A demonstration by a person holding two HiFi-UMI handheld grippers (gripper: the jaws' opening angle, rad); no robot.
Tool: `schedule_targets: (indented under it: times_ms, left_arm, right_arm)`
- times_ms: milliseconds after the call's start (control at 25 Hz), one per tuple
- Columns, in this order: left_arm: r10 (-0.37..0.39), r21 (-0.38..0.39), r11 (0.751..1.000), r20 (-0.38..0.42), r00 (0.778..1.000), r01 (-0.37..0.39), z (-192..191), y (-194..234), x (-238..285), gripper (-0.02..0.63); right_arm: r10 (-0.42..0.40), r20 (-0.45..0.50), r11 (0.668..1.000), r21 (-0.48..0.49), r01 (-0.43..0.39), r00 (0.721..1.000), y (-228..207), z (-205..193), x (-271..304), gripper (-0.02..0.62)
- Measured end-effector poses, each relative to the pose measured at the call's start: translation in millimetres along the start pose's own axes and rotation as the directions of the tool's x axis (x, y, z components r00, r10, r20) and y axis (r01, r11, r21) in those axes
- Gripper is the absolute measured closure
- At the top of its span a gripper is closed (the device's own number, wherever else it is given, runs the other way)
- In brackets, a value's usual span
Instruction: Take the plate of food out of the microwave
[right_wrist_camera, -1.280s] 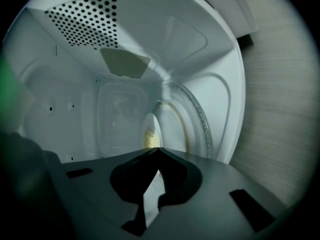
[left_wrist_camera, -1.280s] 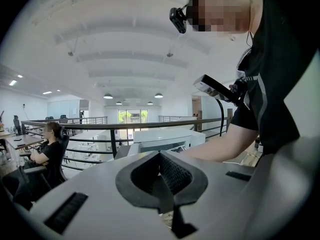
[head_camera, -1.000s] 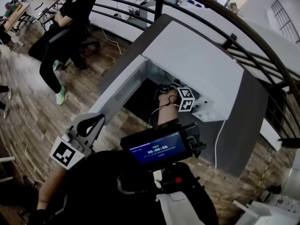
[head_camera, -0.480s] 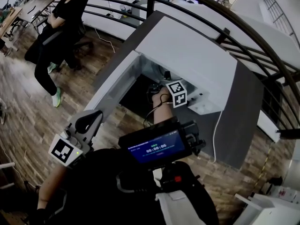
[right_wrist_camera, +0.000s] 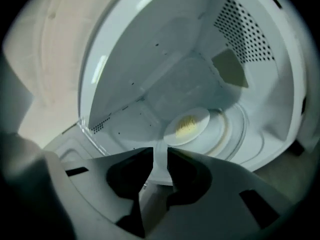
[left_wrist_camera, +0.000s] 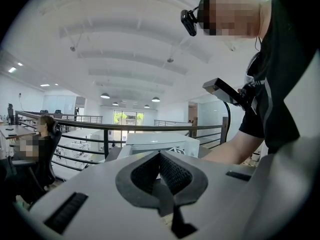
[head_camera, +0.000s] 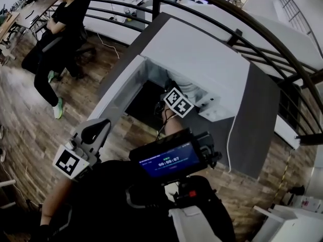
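Head view is showing a white box-shaped microwave (head_camera: 202, 59) standing on a dark grey tabletop (head_camera: 260, 130), with its white door (head_camera: 118, 97) swung open toward the left. The right gripper (head_camera: 171, 89) is reaching into the open cavity, and its black-and-white marker cube (head_camera: 177, 102) is sitting just outside the opening. The left gripper (head_camera: 98, 130) is hovering low at the left, well apart from the microwave, beside a black chest-mounted device with a lit blue screen (head_camera: 171, 159). A person in black clothing (head_camera: 60, 29) is sitting on a chair at the far left, on the wooden floor.

Right gripper view is looking into the white cavity. The round white plate with a small heap of yellowish food (right_wrist_camera: 187, 126) is resting on the clear glass turntable (right_wrist_camera: 237, 129), ahead of the jaws and not touching them. A perforated vent panel (right_wrist_camera: 247, 29) is showing on the cavity wall. The right gripper's (right_wrist_camera: 160, 154) jaws have just been opening; they are standing slightly apart with nothing between them.

Left gripper view is showing the left gripper's (left_wrist_camera: 160, 156) ribbed dark pads (left_wrist_camera: 175, 174) meeting at the tips, closed on nothing, pointing toward the microwave (left_wrist_camera: 155, 141) and a dark metal railing (left_wrist_camera: 100, 126) behind it.
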State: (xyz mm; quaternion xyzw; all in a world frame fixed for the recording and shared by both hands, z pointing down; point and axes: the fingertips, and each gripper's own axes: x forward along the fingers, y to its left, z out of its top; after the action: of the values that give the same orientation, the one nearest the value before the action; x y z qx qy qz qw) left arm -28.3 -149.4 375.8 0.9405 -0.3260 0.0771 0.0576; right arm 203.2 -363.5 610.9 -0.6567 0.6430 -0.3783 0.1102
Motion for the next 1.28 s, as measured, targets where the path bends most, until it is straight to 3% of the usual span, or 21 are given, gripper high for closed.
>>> schedule_targets:
  times_ms: [120, 200, 320, 520, 760, 840, 960, 1200, 1280]
  left_arm:
    - [-0.011, 0.000, 1.000, 0.002, 1.000, 0.011, -3, 2, 6, 0.604]
    - [-0.014, -0.002, 1.000, 0.005, 1.000, 0.014, -3, 0, 6, 0.603]
    - [-0.013, -0.003, 1.000, 0.004, 1.000, 0.013, -2, -5, 2, 0.603]
    - [-0.011, -0.005, 1.000, -0.004, 1.000, 0.011, -8, -8, 0, 0.603]
    - [0.020, -0.016, 1.000, -0.002, 1.000, -0.020, -11, -5, -8, 0.603]
    - [0.029, -0.014, 0.999, -0.001, 1.000, -0.029, -11, -4, -8, 0.603]
    - [0.033, -0.010, 0.999, 0.000, 0.999, -0.033, -10, -4, -9, 0.603]
    - [0.050, -0.010, 0.999, -0.006, 0.999, -0.050, -11, 0, -11, 0.603]
    - [0.056, -0.006, 0.998, -0.005, 0.998, -0.056, -10, 1, -12, 0.603]
  right_arm:
    - [-0.037, -0.016, 0.963, -0.268, 0.032, 0.999, -1, -5, 4, 0.528]
    - [-0.062, 0.001, 0.885, -0.462, 0.055, 0.998, 2, -2, 4, 0.528]
    - [-0.136, 0.033, 0.710, -0.694, 0.121, 0.990, 7, 8, -2, 0.528]
    - [-0.269, 0.079, 0.358, -0.917, 0.176, 0.960, -5, 15, 10, 0.528]
    - [-0.349, 0.062, 0.093, -0.991, 0.100, 0.935, -19, 5, 27, 0.528]
    - [-0.371, 0.051, 0.052, -0.996, 0.076, 0.927, -26, 3, 31, 0.528]
    - [-0.404, 0.040, 0.024, -0.998, 0.054, 0.914, -32, 5, 33, 0.528]
    - [-0.405, 0.036, -0.104, -0.995, -0.007, 0.913, -31, 2, 44, 0.528]
    - [-0.419, 0.032, -0.127, -0.992, -0.024, 0.907, -35, 0, 46, 0.528]
